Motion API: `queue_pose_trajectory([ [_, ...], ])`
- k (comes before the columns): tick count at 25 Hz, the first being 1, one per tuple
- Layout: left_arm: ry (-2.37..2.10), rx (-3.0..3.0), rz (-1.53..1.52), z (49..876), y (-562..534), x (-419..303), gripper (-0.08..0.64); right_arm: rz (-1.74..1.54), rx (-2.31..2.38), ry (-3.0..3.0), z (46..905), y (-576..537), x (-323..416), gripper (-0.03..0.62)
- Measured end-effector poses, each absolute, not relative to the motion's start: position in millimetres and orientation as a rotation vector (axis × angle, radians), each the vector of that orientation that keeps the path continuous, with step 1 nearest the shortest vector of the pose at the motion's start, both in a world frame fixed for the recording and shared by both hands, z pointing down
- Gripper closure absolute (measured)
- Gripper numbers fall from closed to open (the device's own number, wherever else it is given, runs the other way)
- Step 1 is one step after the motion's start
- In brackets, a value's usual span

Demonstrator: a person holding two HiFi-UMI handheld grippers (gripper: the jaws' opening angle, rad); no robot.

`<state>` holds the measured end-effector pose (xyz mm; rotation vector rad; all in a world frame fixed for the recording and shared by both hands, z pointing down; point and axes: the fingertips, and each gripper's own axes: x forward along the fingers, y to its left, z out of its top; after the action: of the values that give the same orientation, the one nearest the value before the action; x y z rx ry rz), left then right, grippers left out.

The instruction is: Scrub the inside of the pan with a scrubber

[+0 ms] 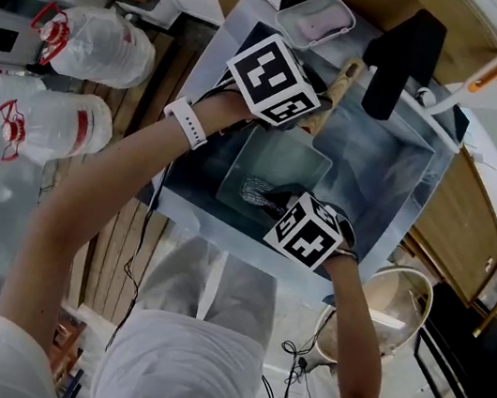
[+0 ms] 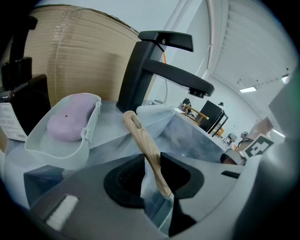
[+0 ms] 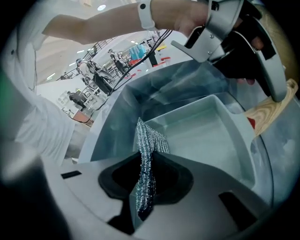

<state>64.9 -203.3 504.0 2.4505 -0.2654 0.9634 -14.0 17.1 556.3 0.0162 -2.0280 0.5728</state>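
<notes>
A: Wooden handle (image 2: 143, 143) first. The left gripper (image 2: 151, 174) has its jaws clamped on it, low down near where it joins the pan (image 3: 211, 136). Why there, do you think?

B: To steady it, I'd judge. The pan is square and pale, sitting down in the steel sink (image 1: 396, 172). A scrub stroke would push it about unless something pins it. Holding the handle leaves the whole inside open to the other hand.

A: And the right gripper (image 3: 145, 180)?

B: Its jaws are closed on the scrubber (image 3: 149, 143), a strip of silvery mesh gripped edge-on, so the free end sticks out ahead of the jaws. That end is at the pan's near corner, inside the rim. Whether it presses on the floor I cannot tell.

A: So is the work at its start or partway?

B: Scrubbing is the step in hand, I'd say — how much of the floor is done, the pictures don't show.

A: Room to move?

B: Fair across the flat floor, towards the handle side. The limits are the pan's upright walls and, outside them, the sink's walls close round. The black faucet (image 2: 164, 65) overhangs the far end, beside the left gripper, so long strokes that way risk a knock. The soap dish (image 2: 65, 143) with its pink bar (image 2: 70, 117) is up on the ledge — well apart from the pan.
</notes>
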Motion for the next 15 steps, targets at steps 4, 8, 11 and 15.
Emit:
queue_pose_trajectory([
  [4, -0.263, 2.452, 0.964, 505, -204, 65, 0.456, 0.691, -0.03, -2.024, 559, 29, -20, 0.532],
  [8, -0.273, 2.455, 0.959, 505, -204, 66, 0.456, 0.756, -0.071, -2.026, 564, 41, -26, 0.533],
  [11, -0.267, 2.458, 0.96, 505, -203, 66, 0.456, 0.817, -0.074, -2.056, 560, 44, -27, 0.534],
  [15, -0.265, 2.457, 0.957, 504, -204, 65, 0.456, 0.869, -0.093, -2.085, 550, 46, -27, 0.534],
])
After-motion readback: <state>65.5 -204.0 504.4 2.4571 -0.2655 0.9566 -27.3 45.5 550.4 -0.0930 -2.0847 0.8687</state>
